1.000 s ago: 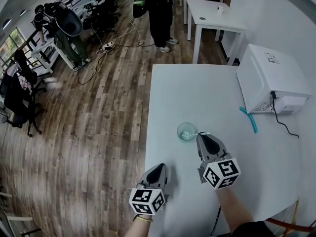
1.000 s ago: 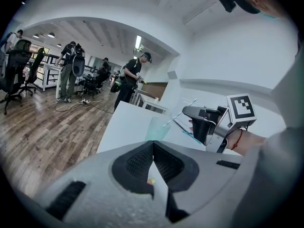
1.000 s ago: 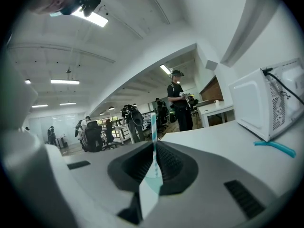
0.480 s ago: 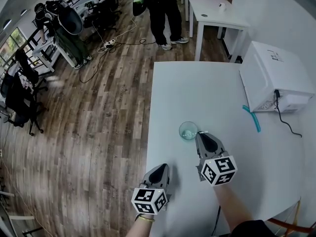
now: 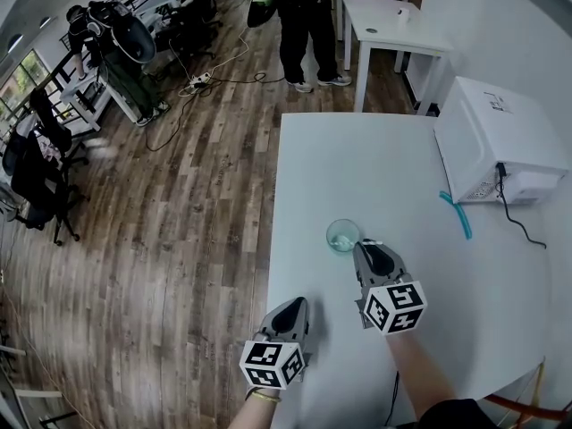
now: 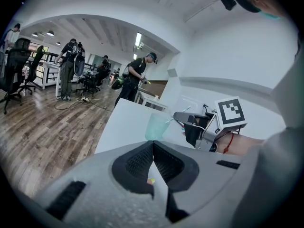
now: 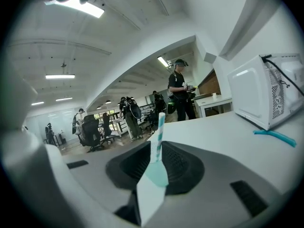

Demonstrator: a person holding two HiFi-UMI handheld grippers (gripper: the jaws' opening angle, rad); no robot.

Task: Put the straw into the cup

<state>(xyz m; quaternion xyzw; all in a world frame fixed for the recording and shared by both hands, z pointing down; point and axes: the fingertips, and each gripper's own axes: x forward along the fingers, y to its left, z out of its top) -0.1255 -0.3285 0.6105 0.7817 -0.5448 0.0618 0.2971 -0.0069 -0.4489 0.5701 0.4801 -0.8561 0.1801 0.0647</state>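
Observation:
A clear, teal-tinted cup [image 5: 341,236] stands upright on the white table [image 5: 375,168]; the left gripper view shows the same cup [image 6: 156,126]. My right gripper [image 5: 361,248] is just to the cup's right, shut on a white-and-teal striped straw [image 7: 159,133]. The straw [image 5: 370,241] sticks out of the jaws, and its free end [image 6: 170,121] reaches the cup's rim. My left gripper [image 5: 292,309] rests near the table's front left edge, well short of the cup, jaws shut with nothing between them [image 6: 153,156].
A white microwave [image 5: 499,139] stands at the table's right, its black cable [image 5: 516,222] trailing forward. A teal bent piece [image 5: 456,214] lies in front of it. The table's left edge drops to wooden floor [image 5: 179,204]. A person [image 5: 307,21] stands by another white table [image 5: 393,27].
My right gripper has sunk a little beside the cup, still holding the straw. The left gripper has stayed put. The person at the back stepped to the right.

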